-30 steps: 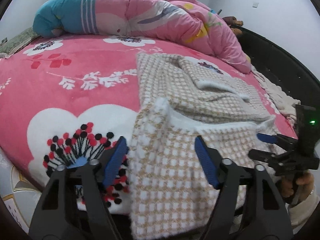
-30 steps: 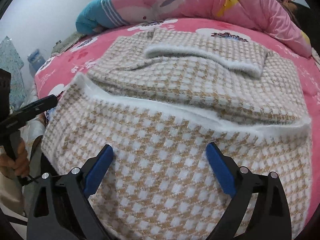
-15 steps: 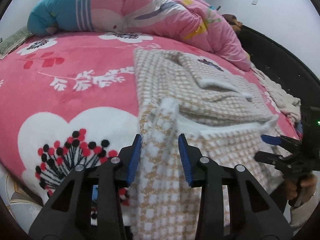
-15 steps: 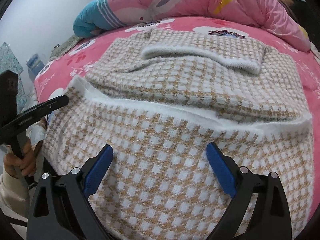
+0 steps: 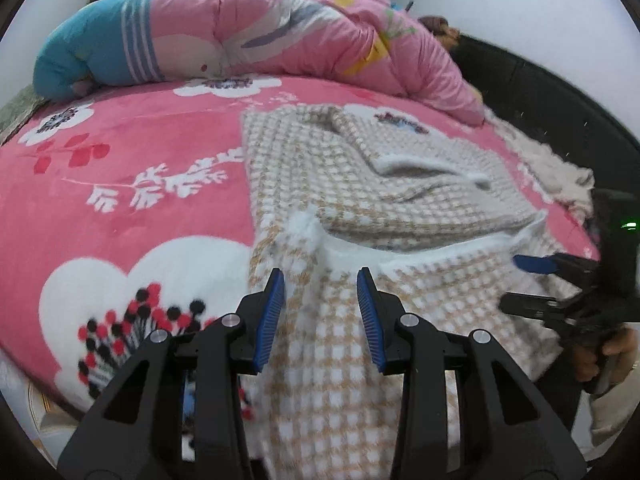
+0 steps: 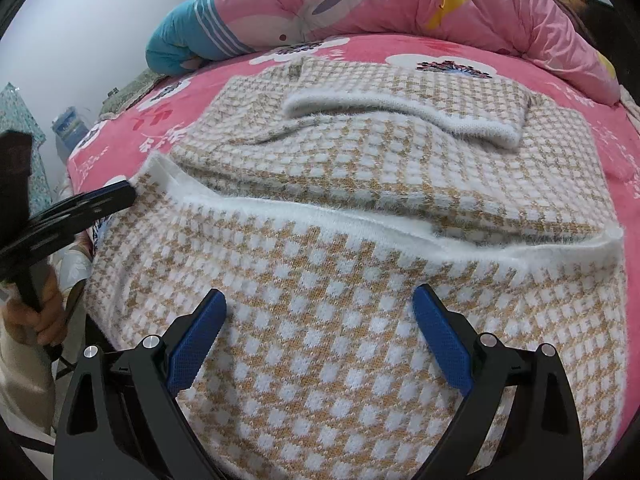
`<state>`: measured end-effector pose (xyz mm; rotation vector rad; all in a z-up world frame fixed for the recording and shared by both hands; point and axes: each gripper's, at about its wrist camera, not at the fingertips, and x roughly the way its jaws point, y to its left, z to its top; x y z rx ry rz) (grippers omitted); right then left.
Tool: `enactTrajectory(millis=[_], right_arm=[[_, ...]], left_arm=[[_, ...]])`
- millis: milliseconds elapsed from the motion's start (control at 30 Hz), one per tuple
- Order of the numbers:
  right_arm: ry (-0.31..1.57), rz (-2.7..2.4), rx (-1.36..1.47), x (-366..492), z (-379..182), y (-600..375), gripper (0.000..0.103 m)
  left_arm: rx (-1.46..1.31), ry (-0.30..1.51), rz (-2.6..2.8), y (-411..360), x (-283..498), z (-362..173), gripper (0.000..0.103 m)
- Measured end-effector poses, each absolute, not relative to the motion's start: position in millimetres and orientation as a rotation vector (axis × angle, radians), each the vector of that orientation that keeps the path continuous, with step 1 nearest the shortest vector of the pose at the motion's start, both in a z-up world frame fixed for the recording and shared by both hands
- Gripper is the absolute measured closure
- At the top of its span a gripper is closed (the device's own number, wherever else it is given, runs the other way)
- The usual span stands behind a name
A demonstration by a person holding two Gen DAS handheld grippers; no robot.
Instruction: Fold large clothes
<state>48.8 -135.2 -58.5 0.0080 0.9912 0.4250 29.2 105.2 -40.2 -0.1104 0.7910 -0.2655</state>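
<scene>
Left gripper narrowed around the fuzzy tan-and-white checked sweater's hem corner on the pink floral bedspread, seemingly pinching; right gripper gapes, empty. Next: right grabs, both lift.

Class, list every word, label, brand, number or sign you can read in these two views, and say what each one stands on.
None can be read.
The checked sweater shows no label.
The pink bedspread and the quilt carry only flower and cartoon prints, no lettering.
The right gripper shows a green light, not text.
</scene>
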Motion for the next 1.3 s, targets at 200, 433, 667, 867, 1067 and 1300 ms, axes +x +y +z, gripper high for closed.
enactTrajectory(millis=[200, 433, 667, 867, 1067, 1300], right_arm=[[0.99, 0.422, 0.008, 49.4, -58.5, -135.6, 0.011], [0.989, 0.422, 0.007, 49.5, -58.4, -136.3, 0.011], [0.985, 0.418, 0.006, 47.5, -58.5, -133.9, 0.011], [0.984, 0.417, 0.006, 47.9, -58.7, -135.3, 0.011], [0.984, 0.425, 0.008, 48.0, -58.5, -136.9, 0.011], [0.975, 0.428, 0.015, 45.9, -59.3, -137.1, 0.011]], left_arm=[[-0.171, 0.796, -0.262, 113.2, 52.9, -44.7, 0.067], [-0.247, 0.865, -0.32, 121.6, 64.5, -52.2, 0.064], [-0.305, 0.931, -0.454, 130.2, 44.4, -56.6, 0.063], [-0.316, 0.964, -0.408, 125.1, 64.0, -66.4, 0.062], [-0.358, 0.926, -0.48, 120.0, 63.2, -57.0, 0.06], [-0.284, 0.968, -0.429, 122.9, 50.3, -63.9, 0.068]])
